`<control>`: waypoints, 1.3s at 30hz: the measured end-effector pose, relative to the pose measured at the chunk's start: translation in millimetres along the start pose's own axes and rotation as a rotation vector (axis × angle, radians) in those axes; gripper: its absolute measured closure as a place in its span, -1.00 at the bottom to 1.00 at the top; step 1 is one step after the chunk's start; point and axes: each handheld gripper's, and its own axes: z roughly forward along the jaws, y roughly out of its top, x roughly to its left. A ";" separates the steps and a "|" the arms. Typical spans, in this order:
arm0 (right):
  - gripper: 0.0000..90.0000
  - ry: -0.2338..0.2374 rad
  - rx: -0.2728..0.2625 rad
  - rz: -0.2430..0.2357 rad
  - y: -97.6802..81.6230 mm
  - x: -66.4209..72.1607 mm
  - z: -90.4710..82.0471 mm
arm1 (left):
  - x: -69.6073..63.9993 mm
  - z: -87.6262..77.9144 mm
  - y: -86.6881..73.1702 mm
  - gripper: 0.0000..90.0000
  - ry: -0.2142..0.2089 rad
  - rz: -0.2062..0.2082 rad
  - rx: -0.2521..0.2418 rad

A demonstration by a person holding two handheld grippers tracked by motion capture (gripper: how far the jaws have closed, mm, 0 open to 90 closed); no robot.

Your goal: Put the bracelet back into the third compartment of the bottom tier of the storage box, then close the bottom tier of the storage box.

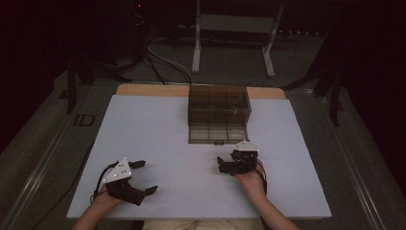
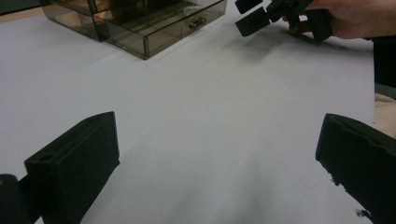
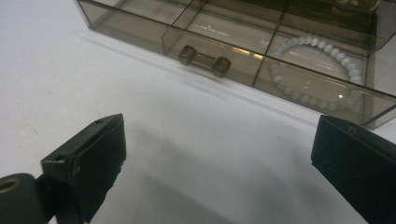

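The smoked acrylic drawer box (image 1: 219, 106) stands at upper centre of the frame on the white desk (image 1: 153, 139), its bottom drawer (image 1: 218, 133) pulled out toward you. Expect it light, rigid, slick-walled and liable to slide; take hold at the small bar handle (image 3: 204, 60). A bead bracelet (image 3: 317, 70) lies in the drawer's right compartment. Your right tongs (image 1: 224, 164) sit just before the drawer, released; your left tongs (image 1: 143, 177) rest lower left, well apart, also released. Nothing obstructs the approach.

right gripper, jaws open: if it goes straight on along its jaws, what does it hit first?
Likely the pulled-out drawer front, near its handle. The right gripper has only bare table before that.
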 end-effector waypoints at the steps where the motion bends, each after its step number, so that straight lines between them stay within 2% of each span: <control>1: -0.91 0.005 0.002 0.004 0.3 -0.3 0.1 | -0.1 0.0 0.0 -0.98 0.001 0.000 0.000; 17: -0.88 0.009 0.017 0.006 5.5 -0.3 -1.2 | -0.2 -0.2 -0.8 -0.98 0.007 0.002 0.006; 21: -0.84 0.024 0.033 0.034 8.5 -3.5 -1.9 | -0.4 -0.2 -0.6 -0.98 0.007 0.002 0.005; 24: -0.64 0.028 0.045 0.026 9.6 -3.5 -2.3 | -0.2 0.5 -0.8 -0.98 0.007 0.000 0.006; 30: -0.51 0.019 0.064 0.002 8.9 -0.1 -0.3 | -0.1 0.6 -0.7 -0.98 0.004 -0.003 0.004; 33: -0.43 0.022 0.057 0.000 8.9 1.4 -1.1 | 0.0 0.4 -0.5 -0.98 0.005 -0.002 0.003; 38: -0.14 0.014 0.052 -0.002 7.2 1.7 -0.1 | 0.0 0.4 -0.5 -0.98 0.006 -0.005 0.000; 39: -0.14 0.014 0.052 -0.002 7.2 1.7 -0.1 | 0.1 0.4 -0.6 -0.98 0.006 -0.005 0.002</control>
